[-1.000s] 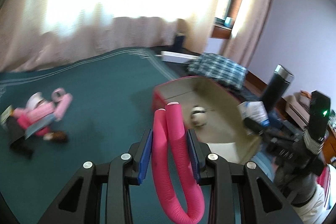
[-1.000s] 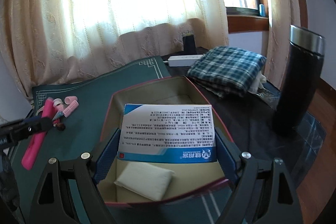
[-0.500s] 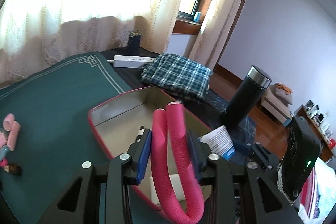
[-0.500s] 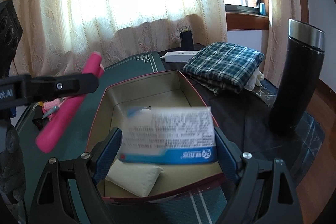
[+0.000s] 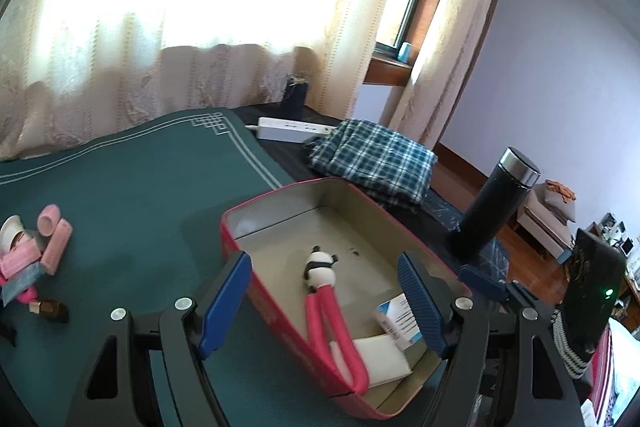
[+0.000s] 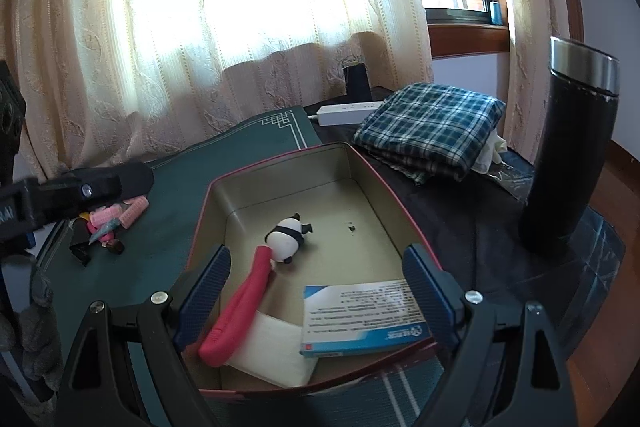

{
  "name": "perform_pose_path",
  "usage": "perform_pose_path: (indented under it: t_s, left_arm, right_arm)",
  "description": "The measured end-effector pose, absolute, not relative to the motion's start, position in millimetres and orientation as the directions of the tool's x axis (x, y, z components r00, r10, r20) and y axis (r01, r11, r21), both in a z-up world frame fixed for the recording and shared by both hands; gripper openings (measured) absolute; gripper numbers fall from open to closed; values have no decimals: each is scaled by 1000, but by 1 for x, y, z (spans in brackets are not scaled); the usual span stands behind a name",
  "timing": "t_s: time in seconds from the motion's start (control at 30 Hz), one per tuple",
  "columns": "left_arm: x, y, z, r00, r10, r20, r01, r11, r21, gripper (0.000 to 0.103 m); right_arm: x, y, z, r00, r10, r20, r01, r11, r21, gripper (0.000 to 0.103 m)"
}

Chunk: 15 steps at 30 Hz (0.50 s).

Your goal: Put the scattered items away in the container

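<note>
A red tin container (image 5: 280, 189) (image 6: 280, 163) with a beige inside stands on the green mat. My left gripper (image 5: 322, 261) hangs over its near wall with its jaws opening and nothing pressed between the pads. Below it in the container lies a bent pink band with a panda head (image 5: 320, 307) (image 6: 248, 303). My right gripper (image 6: 316, 255) is open over the container's near end. A blue-and-white carton (image 6: 360, 315) (image 5: 400, 323) and a white pad (image 6: 272, 351) lie inside under it. Pink rollers (image 5: 52, 239) (image 6: 120, 215) and a small brown bottle (image 5: 50, 307) lie scattered on the mat.
A black flask (image 6: 568, 155) (image 5: 492, 211) stands right of the container. A folded plaid cloth (image 6: 432, 123) and a white power strip (image 6: 348, 111) lie behind it. The green mat (image 5: 140, 187) stretches left to the curtain.
My left gripper swung from the mat to over the container and opened, and the pink band dropped in. The carton left my right gripper's jaws and now lies in the container.
</note>
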<state>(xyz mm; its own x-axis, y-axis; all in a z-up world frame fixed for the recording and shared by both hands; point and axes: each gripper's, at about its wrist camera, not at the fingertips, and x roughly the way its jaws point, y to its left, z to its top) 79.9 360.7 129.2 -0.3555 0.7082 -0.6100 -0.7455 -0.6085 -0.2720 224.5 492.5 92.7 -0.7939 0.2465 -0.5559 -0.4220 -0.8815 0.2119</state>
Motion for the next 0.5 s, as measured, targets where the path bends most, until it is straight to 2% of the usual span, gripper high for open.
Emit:
perform_pose_path:
  t_s: [0.5]
  left_arm:
    - [58,284,109,-438,632,-639,-623,-726,-291,77]
  right_arm:
    - [200,439,112,-828,178,-532,-328,-923,202,91]
